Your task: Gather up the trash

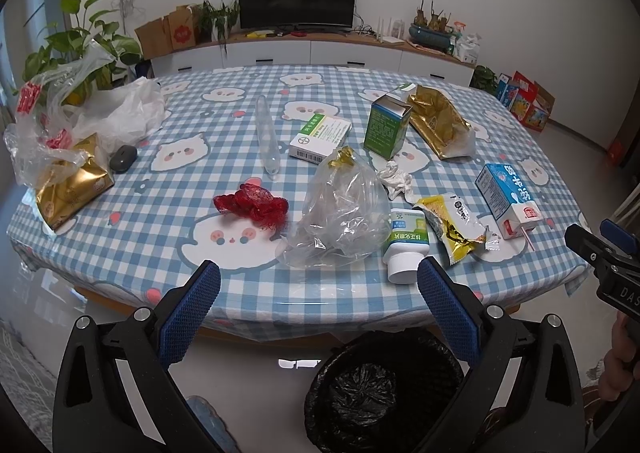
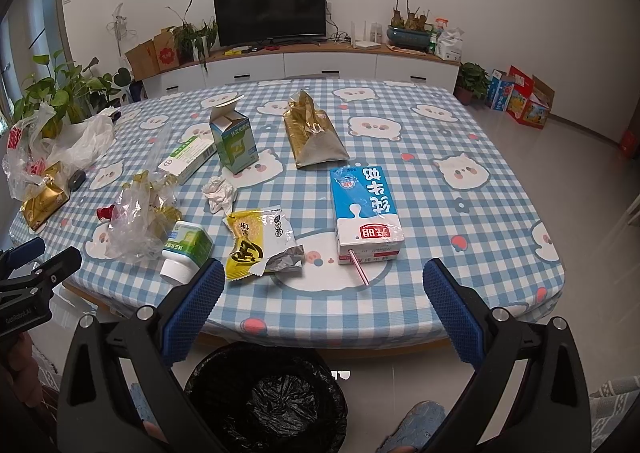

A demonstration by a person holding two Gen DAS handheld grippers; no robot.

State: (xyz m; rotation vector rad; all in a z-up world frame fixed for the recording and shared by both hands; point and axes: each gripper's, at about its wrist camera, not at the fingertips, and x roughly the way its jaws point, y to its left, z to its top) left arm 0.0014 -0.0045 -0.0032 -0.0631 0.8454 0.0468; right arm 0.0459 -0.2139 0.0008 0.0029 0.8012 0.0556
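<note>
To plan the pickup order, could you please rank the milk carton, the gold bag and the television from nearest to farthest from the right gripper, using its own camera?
1. Milk carton, just ahead, lying flat.
2. Gold bag, mid-table, behind the carton.
3. Television, at the far wall.

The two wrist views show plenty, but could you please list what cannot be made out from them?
- Bin in the right wrist view: contents lost in the dark black liner; gripper fingers cover its sides.
- Clear bag at the left edge of the left wrist view: crumpled plastic hides most of what is inside.
- Pill bottle: label print too small to read.
- Right gripper: cut off by the frame edge.
</note>
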